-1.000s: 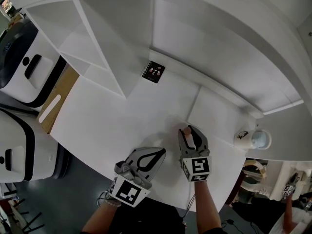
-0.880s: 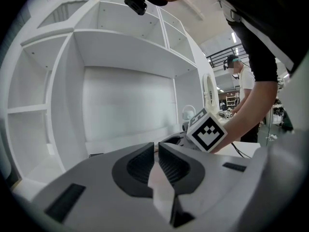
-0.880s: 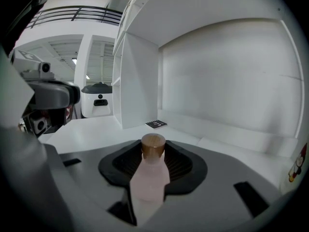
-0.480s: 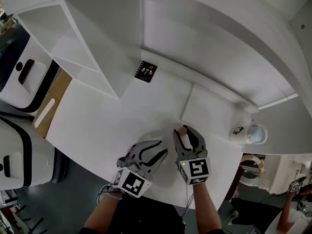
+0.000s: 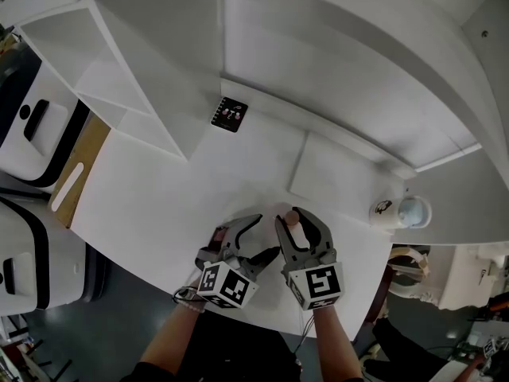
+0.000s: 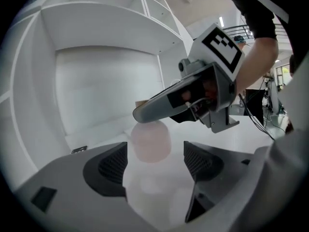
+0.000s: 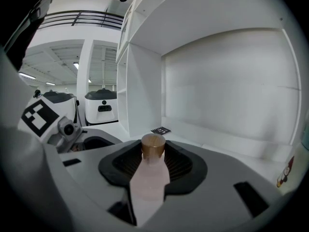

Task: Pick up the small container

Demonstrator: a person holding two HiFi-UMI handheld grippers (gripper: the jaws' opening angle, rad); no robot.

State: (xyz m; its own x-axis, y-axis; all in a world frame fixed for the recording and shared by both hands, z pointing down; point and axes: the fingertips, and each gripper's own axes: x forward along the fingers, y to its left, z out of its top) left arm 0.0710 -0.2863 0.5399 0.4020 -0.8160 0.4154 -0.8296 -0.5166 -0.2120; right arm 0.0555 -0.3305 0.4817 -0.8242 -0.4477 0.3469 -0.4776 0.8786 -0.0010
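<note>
The small container (image 7: 150,180), a pale pink bottle with a brown cap, is clamped between the jaws of the right gripper (image 5: 293,220) over the white table (image 5: 159,189). Just beside it, the left gripper (image 6: 157,164) has just been opening. Its jaws now stand wide apart and grip nothing, with the container's base apparently just ahead of them.

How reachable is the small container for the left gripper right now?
Probably yes: jaws of the left gripper have just been opening and frame the free end of the small container, untouched; the right gripper grips only its upper part.
</note>
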